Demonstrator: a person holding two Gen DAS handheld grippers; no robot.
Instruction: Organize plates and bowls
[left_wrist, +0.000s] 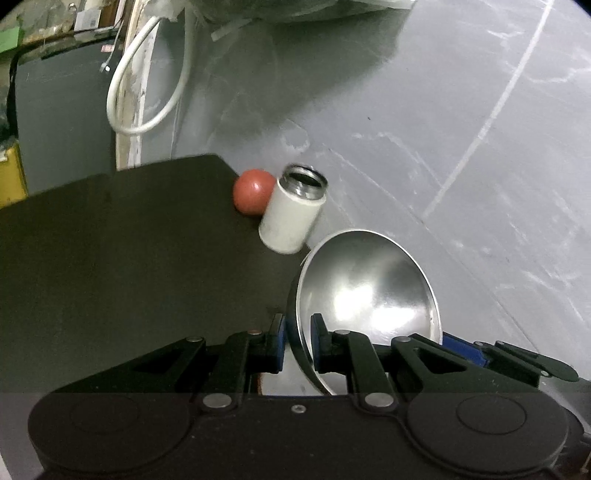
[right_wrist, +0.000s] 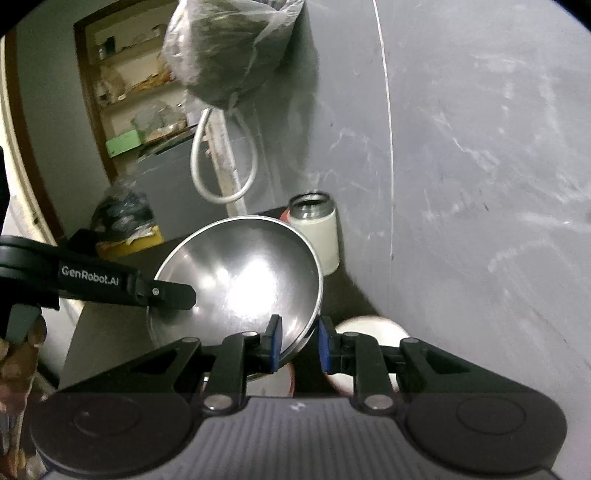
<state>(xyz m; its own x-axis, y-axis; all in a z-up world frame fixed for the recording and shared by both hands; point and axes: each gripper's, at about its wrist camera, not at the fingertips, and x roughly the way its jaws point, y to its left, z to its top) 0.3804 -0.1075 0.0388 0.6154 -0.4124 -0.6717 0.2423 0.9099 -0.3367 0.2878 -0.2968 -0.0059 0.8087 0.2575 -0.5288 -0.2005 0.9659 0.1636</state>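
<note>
A shiny steel bowl (left_wrist: 369, 295) is held tilted above the black table (left_wrist: 129, 258). My left gripper (left_wrist: 298, 343) is shut on its near-left rim, one blue pad inside and one outside. In the right wrist view the same steel bowl (right_wrist: 240, 280) faces me. My right gripper (right_wrist: 299, 343) is shut on its lower right rim, while the left gripper (right_wrist: 166, 291) grips the opposite edge. Below the bowl, a white dish (right_wrist: 369, 326) and another white dish with a reddish rim (right_wrist: 273, 380) are partly hidden.
A white can with a steel mouth (left_wrist: 291, 218) stands at the table's far corner beside a red ball-like object (left_wrist: 253, 192). The grey wall (left_wrist: 443, 129) is close behind. A white cable loop (left_wrist: 147, 92) and a plastic bag (right_wrist: 229, 48) hang there. A hand (right_wrist: 18, 354) is at the left.
</note>
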